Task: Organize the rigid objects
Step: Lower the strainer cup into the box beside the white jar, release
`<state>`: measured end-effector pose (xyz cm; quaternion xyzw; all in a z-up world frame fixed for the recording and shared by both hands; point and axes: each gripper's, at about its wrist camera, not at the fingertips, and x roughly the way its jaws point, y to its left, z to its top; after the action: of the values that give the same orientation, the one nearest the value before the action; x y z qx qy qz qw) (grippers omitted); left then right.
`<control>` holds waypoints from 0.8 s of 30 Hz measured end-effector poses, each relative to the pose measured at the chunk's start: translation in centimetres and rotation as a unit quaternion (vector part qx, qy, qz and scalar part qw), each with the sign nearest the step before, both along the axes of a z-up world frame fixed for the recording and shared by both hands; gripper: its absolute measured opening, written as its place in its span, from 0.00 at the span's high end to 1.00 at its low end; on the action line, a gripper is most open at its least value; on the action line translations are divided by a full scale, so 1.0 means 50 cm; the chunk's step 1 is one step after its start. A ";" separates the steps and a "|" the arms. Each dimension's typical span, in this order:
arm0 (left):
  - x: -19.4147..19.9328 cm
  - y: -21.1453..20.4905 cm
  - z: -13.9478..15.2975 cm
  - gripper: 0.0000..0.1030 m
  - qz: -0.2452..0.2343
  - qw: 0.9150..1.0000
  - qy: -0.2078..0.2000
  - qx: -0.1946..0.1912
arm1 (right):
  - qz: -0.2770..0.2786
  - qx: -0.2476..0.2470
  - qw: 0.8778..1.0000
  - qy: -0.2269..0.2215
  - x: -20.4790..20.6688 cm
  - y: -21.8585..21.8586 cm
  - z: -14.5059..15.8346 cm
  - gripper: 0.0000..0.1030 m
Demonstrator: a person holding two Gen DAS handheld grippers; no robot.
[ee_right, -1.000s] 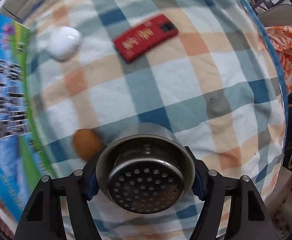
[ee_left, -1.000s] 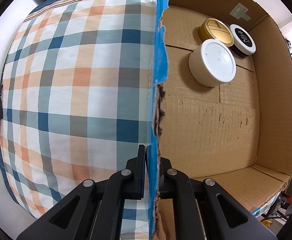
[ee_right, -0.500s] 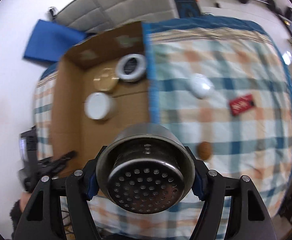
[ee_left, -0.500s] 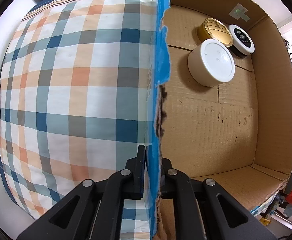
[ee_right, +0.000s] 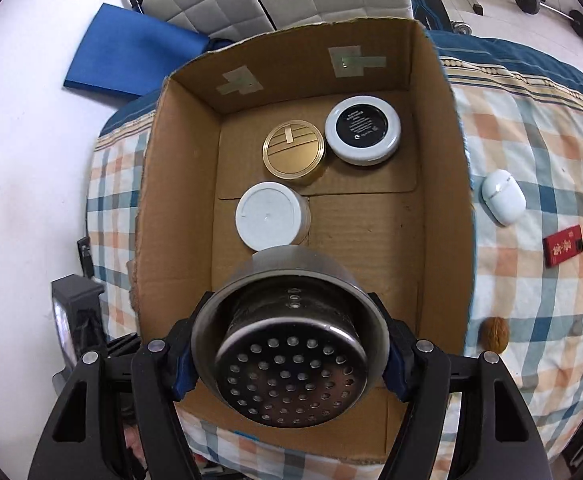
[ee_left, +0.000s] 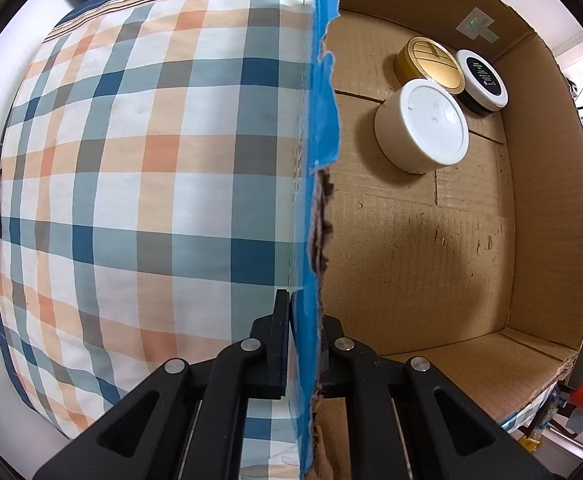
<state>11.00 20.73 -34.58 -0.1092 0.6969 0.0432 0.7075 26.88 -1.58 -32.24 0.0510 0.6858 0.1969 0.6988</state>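
My right gripper is shut on a perforated steel strainer cup, held above the near part of an open cardboard box. In the box stand a white-lidded jar, a gold tin and a black-and-white jar. My left gripper is shut on the box's blue-taped side wall; the same jars show inside: white, gold, black-and-white.
The box sits on a bed with a plaid sheet. On the sheet to the right of the box lie a white case, a red flat box and a walnut. A blue mat lies on the floor behind.
My right gripper has swung with the strainer cup from over the plaid sheet to above the box. The left gripper keeps its hold on the box wall.
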 end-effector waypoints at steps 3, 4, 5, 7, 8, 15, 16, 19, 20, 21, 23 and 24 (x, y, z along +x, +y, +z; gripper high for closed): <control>0.000 0.000 0.000 0.95 -0.001 1.000 0.000 0.001 | -0.004 -0.010 1.000 0.004 0.014 0.007 -0.021 0.29; 0.000 0.000 0.000 0.95 -0.001 1.000 0.000 0.001 | -0.007 -0.013 1.000 0.007 0.018 0.008 -0.028 0.29; 0.000 0.000 0.000 0.95 -0.001 1.000 0.000 0.001 | -0.009 -0.017 1.000 0.010 0.024 0.009 -0.038 0.29; 0.000 0.000 0.000 0.95 0.000 1.000 0.000 0.001 | -0.015 -0.028 0.999 0.014 0.036 0.012 -0.060 0.29; 0.000 0.000 0.000 0.95 0.000 1.000 0.000 0.001 | -0.015 -0.038 0.999 0.013 0.043 0.017 -0.074 0.29; 0.000 -0.006 0.000 0.95 -0.001 1.000 0.001 0.003 | -0.020 -0.087 0.996 0.014 0.082 0.036 -0.126 0.29; 0.000 -0.007 0.000 0.95 -0.002 1.000 0.001 0.004 | -0.020 -0.092 0.995 0.013 0.086 0.040 -0.131 0.29; 0.001 -0.009 -0.002 0.95 0.000 1.000 0.001 0.002 | -0.017 -0.109 0.994 0.014 0.100 0.051 -0.150 0.29; 0.001 -0.009 -0.001 0.95 0.000 1.000 0.001 0.002 | -0.017 -0.116 0.993 0.015 0.105 0.053 -0.157 0.29; 0.002 -0.009 -0.001 0.95 -0.001 1.000 0.001 0.003 | -0.017 -0.120 0.992 0.017 0.110 0.055 -0.164 0.29; 0.002 -0.012 0.000 0.95 -0.002 1.000 0.001 0.004 | -0.018 -0.128 0.991 0.020 0.117 0.058 -0.175 0.29; 0.002 -0.013 0.000 0.95 -0.002 1.000 0.001 0.004 | -0.017 -0.134 0.991 0.020 0.120 0.061 -0.180 0.29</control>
<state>11.12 20.10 -34.58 -0.1045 0.6977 0.0447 0.7073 32.88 1.46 -41.26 -0.0269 0.7189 0.0903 0.6887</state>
